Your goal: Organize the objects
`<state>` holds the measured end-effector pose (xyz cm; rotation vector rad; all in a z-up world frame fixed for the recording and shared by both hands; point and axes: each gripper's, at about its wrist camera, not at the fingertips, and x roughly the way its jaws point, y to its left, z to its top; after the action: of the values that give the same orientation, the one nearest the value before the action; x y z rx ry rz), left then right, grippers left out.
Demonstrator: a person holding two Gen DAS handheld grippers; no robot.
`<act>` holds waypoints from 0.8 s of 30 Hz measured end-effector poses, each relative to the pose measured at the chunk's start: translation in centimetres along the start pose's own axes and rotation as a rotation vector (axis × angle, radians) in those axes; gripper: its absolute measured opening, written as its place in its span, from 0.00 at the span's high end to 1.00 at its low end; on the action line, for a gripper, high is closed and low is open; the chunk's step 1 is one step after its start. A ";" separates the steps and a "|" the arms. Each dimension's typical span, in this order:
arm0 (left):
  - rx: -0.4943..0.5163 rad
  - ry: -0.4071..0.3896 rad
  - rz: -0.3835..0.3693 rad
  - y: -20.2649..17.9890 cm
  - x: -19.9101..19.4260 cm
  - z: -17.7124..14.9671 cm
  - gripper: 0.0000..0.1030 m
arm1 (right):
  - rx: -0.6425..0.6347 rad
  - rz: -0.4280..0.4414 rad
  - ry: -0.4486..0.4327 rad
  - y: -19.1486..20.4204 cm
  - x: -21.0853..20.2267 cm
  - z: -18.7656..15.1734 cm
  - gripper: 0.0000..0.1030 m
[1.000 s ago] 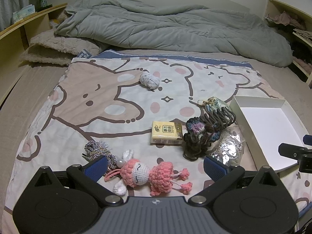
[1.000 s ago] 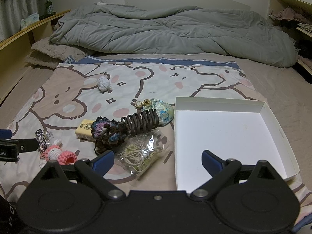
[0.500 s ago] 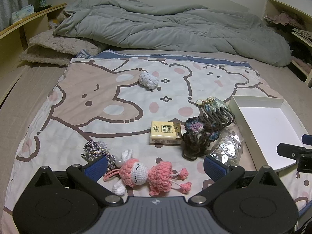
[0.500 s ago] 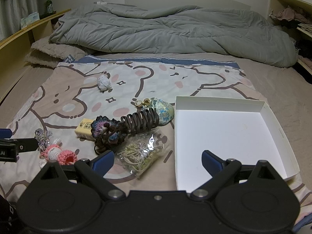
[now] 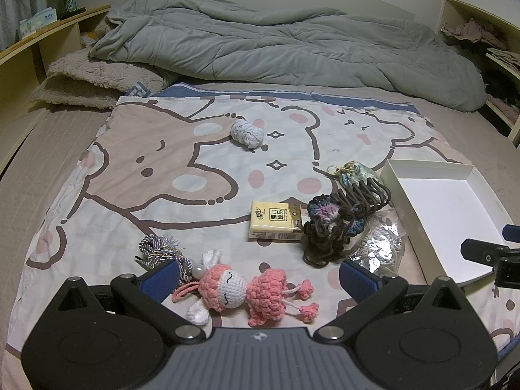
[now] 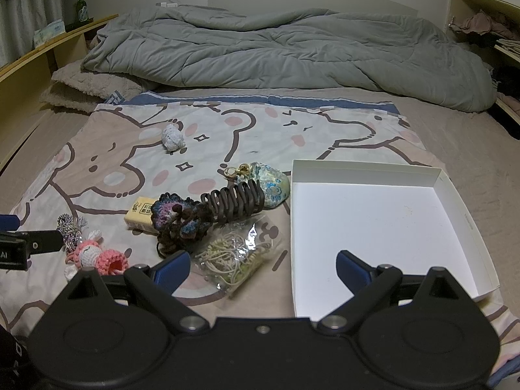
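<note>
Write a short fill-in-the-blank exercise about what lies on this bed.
1. The white box holds ____.
2. The pink crochet doll lies between the open left tongs' ____.
3. The tissue pack is coloured ____.
4. The bag of hair ties lies to the ____ of the box.

Missing words: nothing; fingers; yellow; left

Bed (image 5: 48,149): grey duvet (image 5: 292,39) bunched at the head, cartoon sheet (image 5: 130,175) spread flat in front of it. On the sheet: yarn ball (image 5: 247,134), tissue pack (image 5: 275,221), tassel (image 5: 161,249), pink doll (image 5: 242,290), crochet flower (image 5: 328,217), hair claw (image 5: 364,193), floral pouch (image 6: 271,183), bag of bands (image 6: 235,256), empty white box (image 6: 373,217) rightmost.
</note>
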<state>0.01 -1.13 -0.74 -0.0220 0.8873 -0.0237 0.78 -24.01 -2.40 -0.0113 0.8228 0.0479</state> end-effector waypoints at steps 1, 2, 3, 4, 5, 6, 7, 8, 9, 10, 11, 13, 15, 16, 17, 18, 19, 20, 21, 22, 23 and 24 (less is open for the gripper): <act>0.000 0.000 0.000 0.0 0.0 0.0 0.00 | -0.001 0.000 0.000 0.0 0.0 0.0 0.06; 0.000 0.000 -0.001 0.0 0.0 0.0 0.00 | -0.002 0.000 0.000 0.0 0.0 0.0 0.06; 0.000 0.000 0.000 0.0 0.0 0.0 0.00 | -0.002 0.000 0.000 0.0 0.0 0.0 0.06; 0.000 0.000 0.000 0.0 0.0 0.0 0.00 | -0.002 0.001 0.000 0.0 0.0 0.0 0.06; 0.000 0.000 0.001 0.0 0.0 0.0 0.00 | -0.002 0.001 0.000 0.0 0.0 0.0 0.06; -0.001 0.000 0.001 0.0 0.0 0.0 0.00 | -0.003 0.000 0.000 0.0 0.0 0.0 0.06; -0.001 0.000 0.000 0.0 0.0 0.0 0.00 | -0.003 0.001 0.000 0.0 0.0 0.0 0.06; -0.001 0.000 0.000 0.0 0.0 0.0 0.00 | -0.002 0.001 0.000 0.0 0.0 0.1 0.06; -0.001 0.000 -0.001 0.0 0.0 0.0 0.00 | -0.002 0.002 0.000 -0.1 0.0 0.0 0.06; -0.001 0.000 0.000 0.0 0.0 0.0 0.00 | -0.003 0.001 0.000 0.0 0.0 0.1 0.06; -0.001 0.000 0.000 0.0 0.0 0.0 0.00 | -0.003 0.001 0.000 0.0 0.0 0.1 0.06; -0.002 -0.001 0.001 0.0 0.0 0.0 0.00 | -0.004 0.002 0.001 -0.1 0.0 0.1 0.06; -0.008 -0.001 -0.002 0.0 0.0 0.0 0.00 | -0.004 0.002 0.001 -0.1 0.0 0.0 0.06; -0.015 0.001 -0.006 0.0 0.0 0.0 0.00 | -0.004 0.002 0.000 -0.1 0.0 0.0 0.06; -0.025 0.004 -0.012 0.2 0.1 0.1 0.00 | -0.005 0.003 -0.003 -0.1 0.0 0.0 0.05; -0.036 0.007 -0.018 0.3 0.2 0.1 0.00 | -0.009 0.003 -0.006 -0.1 0.0 0.0 0.04; -0.046 0.010 -0.022 0.4 0.3 0.1 0.00 | -0.015 -0.002 -0.010 0.0 0.0 0.0 0.04; -0.057 0.013 -0.025 0.6 0.4 0.2 0.00 | -0.019 -0.006 -0.012 0.0 0.0 0.1 0.03; -0.067 0.015 -0.027 0.7 0.5 0.2 0.00 | -0.026 -0.012 -0.017 0.1 0.0 0.1 0.03; -0.079 0.017 -0.026 0.9 0.6 0.2 0.00 | -0.037 -0.016 -0.022 0.3 0.0 0.1 0.02; -0.092 0.021 -0.023 1.0 0.8 0.3 0.00 | -0.048 -0.017 -0.028 0.4 0.0 0.2 0.02; -0.108 0.027 -0.017 1.2 1.0 0.4 0.00 | -0.059 -0.016 -0.034 0.6 0.0 0.3 0.01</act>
<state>0.95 0.06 -1.35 -0.1304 0.9146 0.0083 0.95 -23.44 -2.22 -0.0722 0.7871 0.0568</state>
